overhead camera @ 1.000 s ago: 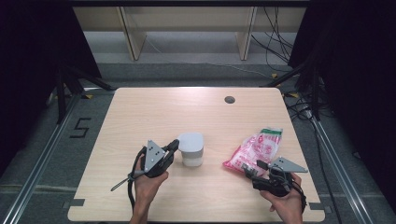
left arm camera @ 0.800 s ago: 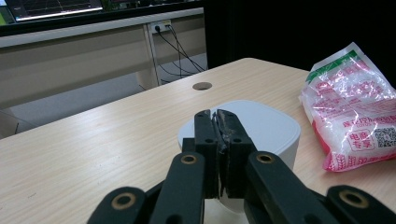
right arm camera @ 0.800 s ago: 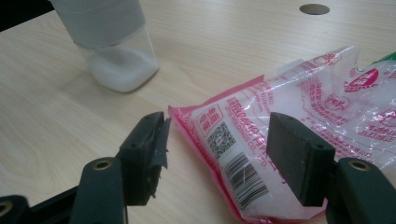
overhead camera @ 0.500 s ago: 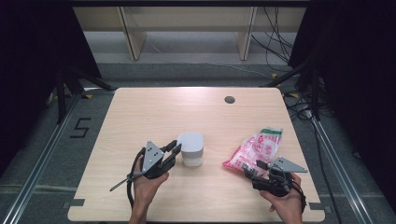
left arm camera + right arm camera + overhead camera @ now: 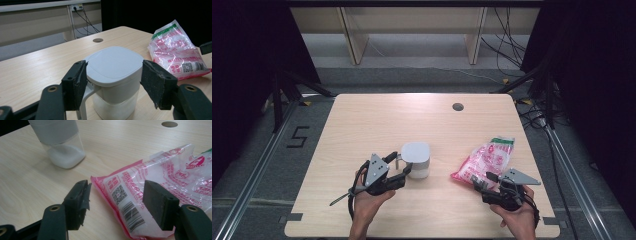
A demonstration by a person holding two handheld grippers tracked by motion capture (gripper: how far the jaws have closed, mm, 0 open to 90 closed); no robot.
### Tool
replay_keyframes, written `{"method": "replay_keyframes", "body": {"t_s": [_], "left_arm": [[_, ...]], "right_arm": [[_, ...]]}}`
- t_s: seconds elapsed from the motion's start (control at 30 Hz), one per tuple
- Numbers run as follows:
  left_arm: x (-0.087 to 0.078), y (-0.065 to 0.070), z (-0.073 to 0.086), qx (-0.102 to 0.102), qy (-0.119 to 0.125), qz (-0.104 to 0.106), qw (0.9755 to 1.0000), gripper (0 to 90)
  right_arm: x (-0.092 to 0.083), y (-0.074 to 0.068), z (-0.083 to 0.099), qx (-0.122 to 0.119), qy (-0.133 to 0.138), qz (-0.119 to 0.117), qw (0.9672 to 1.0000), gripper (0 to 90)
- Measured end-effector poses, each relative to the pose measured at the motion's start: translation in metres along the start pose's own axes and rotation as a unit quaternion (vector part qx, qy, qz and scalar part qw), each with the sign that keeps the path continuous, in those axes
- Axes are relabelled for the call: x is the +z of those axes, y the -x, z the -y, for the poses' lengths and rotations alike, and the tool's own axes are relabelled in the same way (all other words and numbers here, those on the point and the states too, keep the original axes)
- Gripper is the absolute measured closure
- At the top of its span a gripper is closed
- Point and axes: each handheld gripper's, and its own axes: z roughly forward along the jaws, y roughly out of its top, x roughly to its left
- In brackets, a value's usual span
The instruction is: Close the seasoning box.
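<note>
Inspecting the table (image 5: pixel 362 120) first, I am taking the white lidded jar (image 5: pixel 417 160) as my landmark; it is standing upright toward the near edge, left of centre, with white powder showing through its clear base (image 5: pixel 65 157). To the right of the jar, apart from it, the pink printed bag (image 5: pixel 486 160) is lying flat, its barcode end (image 5: pixel 131 213) pointing toward the right gripper (image 5: pixel 484 184).

I am reading the left gripper (image 5: pixel 404 167) as sitting just left of the jar. Its jaws have just been opening, and in the left gripper view they are now standing spread on either side of the jar's lid (image 5: pixel 113 63), one close by the handle (image 5: pixel 86 98), the other clear of the lid. I judge the jar to be released, so this step is the let-go.

The right gripper is waiting to the right of the jar, jaws spread over the near corner of the bag without pressing it.

Judging the next move: I am expecting the right jaws to need closing on the bag's edge while the left gripper is backing straight off the jar, avoiding the handle so the jar is not tipped.
</note>
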Motion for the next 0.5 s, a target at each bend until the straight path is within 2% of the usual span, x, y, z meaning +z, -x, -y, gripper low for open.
{"method": "replay_keyframes", "body": {"t_s": [0.03,0.2,0.23,0.27,0.33,0.4,0.5], "left_arm": [[-0.001,0.0,0.001,0.001,-0.001,0.001,1.0,35.6],[-0.003,0.002,0.004,0.0,-0.004,0.004,1.0,34.3],[-0.003,0.002,0.005,-0.002,-0.006,0.005,1.0,33.8],[-0.003,0.003,0.005,-0.002,-0.006,0.006,1.0,33.6],[-0.003,0.003,0.007,-0.003,-0.004,0.008,1.0,33.3],[-0.004,0.005,0.009,-0.006,-0.007,0.006,0.9999,33.1],[-0.006,0.007,0.013,0.001,-0.012,0.009,0.9999,33.0]], "right_arm": [[0.0,-0.002,0.0,0.011,-0.002,0.0,0.9999,38.3],[0.0,0.002,0.0,-0.012,-0.001,-0.001,0.9999,38.4],[-0.001,-0.002,0.0,0.009,-0.007,0.001,0.9999,38.4],[-0.001,-0.002,0.0,0.01,-0.008,0.0,0.9999,38.4],[0.0,0.001,0.0,-0.011,-0.001,-0.003,0.9999,38.4],[0.0,0.001,0.0,-0.012,-0.001,-0.003,0.9999,38.3],[0.0,0.0,0.0,-0.018,-0.006,0.0,0.9998,38.4]]}}
